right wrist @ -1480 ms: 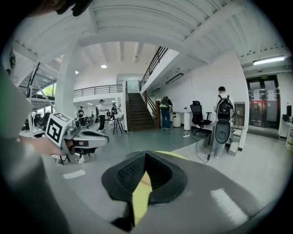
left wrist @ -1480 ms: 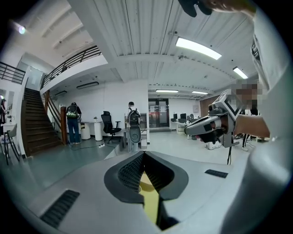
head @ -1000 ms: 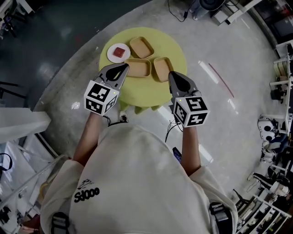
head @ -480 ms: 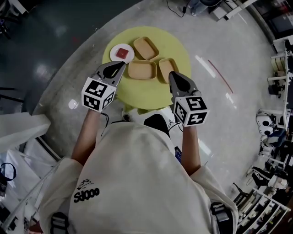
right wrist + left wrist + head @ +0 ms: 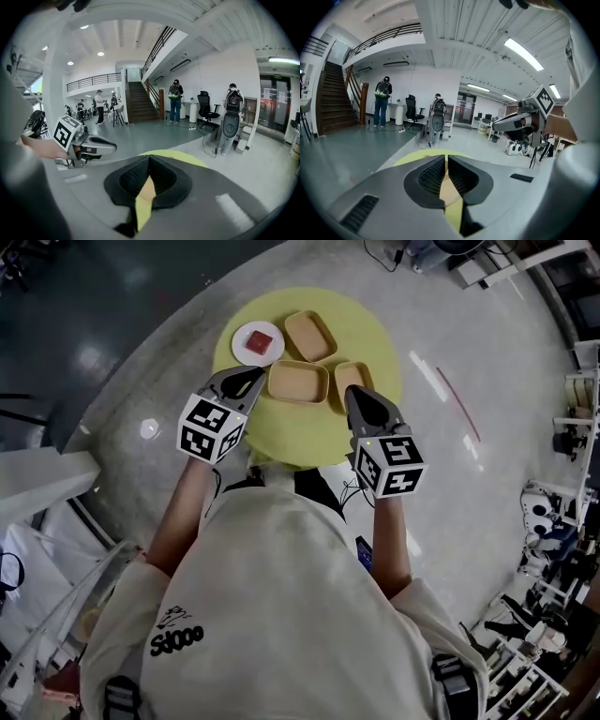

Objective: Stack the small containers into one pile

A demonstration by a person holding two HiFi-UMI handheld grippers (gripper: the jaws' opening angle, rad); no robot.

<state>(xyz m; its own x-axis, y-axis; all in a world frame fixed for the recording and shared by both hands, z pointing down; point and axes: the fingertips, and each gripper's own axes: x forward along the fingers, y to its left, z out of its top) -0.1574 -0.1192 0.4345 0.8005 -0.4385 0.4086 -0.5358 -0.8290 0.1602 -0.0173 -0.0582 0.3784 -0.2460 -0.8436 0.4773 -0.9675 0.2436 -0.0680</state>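
Three shallow tan containers lie apart on the round yellow table (image 5: 375,338): one at the back (image 5: 310,335), one in the middle (image 5: 297,382), one on the right (image 5: 352,381). My left gripper (image 5: 258,377) is shut and empty, its tips just left of the middle container. My right gripper (image 5: 351,396) is also shut and empty, its tips at the near end of the right container. In the left gripper view the left gripper (image 5: 446,157) shows only a hairline slit, with tan and yellow below. In the right gripper view the right gripper (image 5: 149,157) has its pads meeting.
A white plate (image 5: 258,342) with a red square piece sits at the table's back left, beside the left gripper. Grey floor surrounds the table, with cables and racks at the right edge. People (image 5: 381,101) stand far off near a staircase (image 5: 140,101).
Both grippers have sunk slightly toward the table's near side, and the left one has rolled a little. Their jaws stay shut and the containers have not moved.
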